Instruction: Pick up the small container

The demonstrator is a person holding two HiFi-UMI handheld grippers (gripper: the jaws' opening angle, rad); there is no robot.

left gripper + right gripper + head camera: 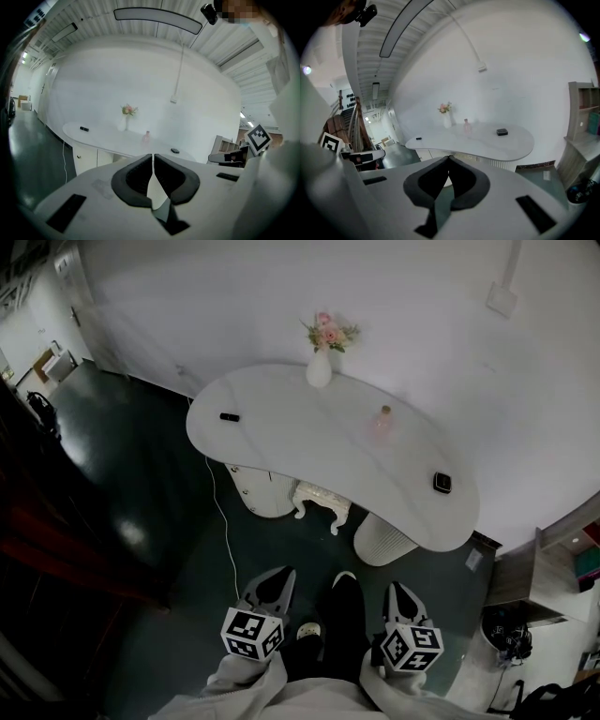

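Note:
A white curved table stands ahead of me. On it are a small pink bottle, a small black square container near the right end, and a flat black object at the left. Both grippers hang low over the floor, well short of the table. My left gripper has its jaws closed together with nothing between them. So does my right gripper. The left gripper view looks past the left gripper to the pink bottle and black container. Beyond the right gripper lie the same bottle and container.
A white vase of pink flowers stands at the table's back edge. Under the table are white ribbed pedestals and a small ornate stool. A cable runs across the dark floor. A shelf unit stands at the right.

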